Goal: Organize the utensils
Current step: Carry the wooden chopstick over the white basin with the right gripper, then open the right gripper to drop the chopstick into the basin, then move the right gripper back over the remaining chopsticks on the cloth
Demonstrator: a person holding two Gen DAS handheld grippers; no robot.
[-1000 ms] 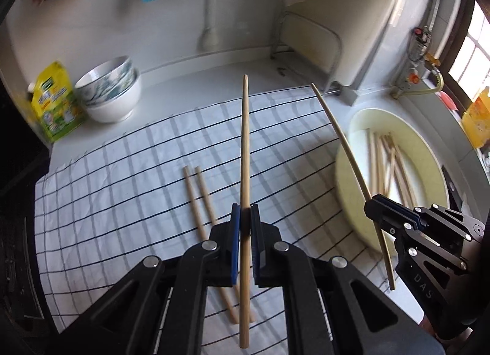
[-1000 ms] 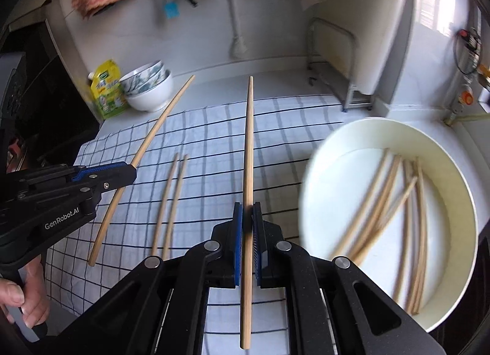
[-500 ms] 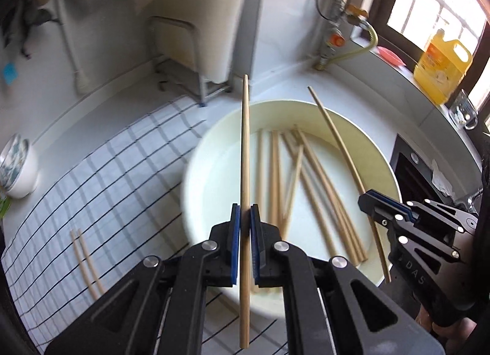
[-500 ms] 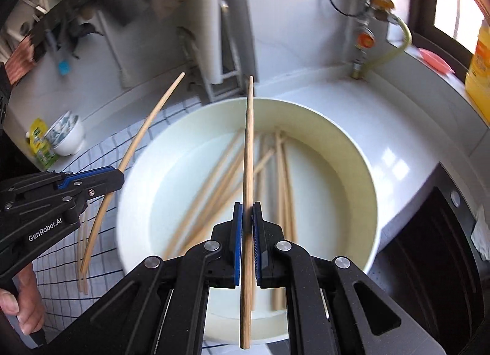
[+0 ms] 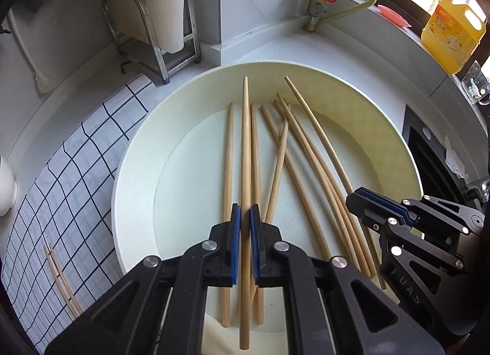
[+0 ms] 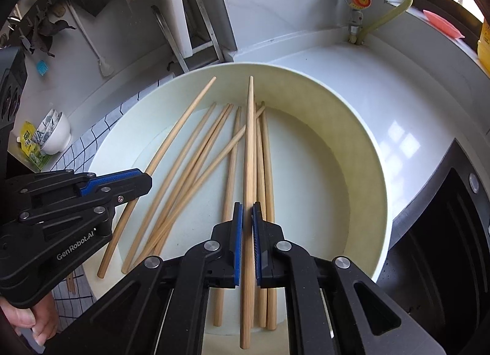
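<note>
**Two chopsticks held over the basin, ready to be let go**

I hold one tool in each hand, and each one is clamped on a single long bamboo chopstick. The left tool (image 5: pixel 243 232) grips its chopstick (image 5: pixel 245 156) a little behind the middle, so the thin end points forward, away from me. The right tool (image 6: pixel 247 232) grips the second chopstick (image 6: pixel 248 156) in the same way. Both tools are above the large round cream-coloured plastic basin (image 5: pixel 398 147), which stands on the white desk (image 6: pixel 382 104).

Several loose bamboo chopsticks (image 5: pixel 288 153) already lie on the bottom of the basin. Most of them run from the near wall to the far wall, and a few cross each other at a small angle. The long axis of each held chopstick is almost parallel with this pile and lies directly above it, so I judge that the coming move is only to lower a little and open the tools. The two tools are near each other, side by side; neither is clearly closer to the pile.

On the checked white cloth (image 5: pixel 92 147) to the left of the basin I see one more pair of chopsticks (image 5: pixel 61 281), well apart from both tools. The left hand is on that side.
</note>
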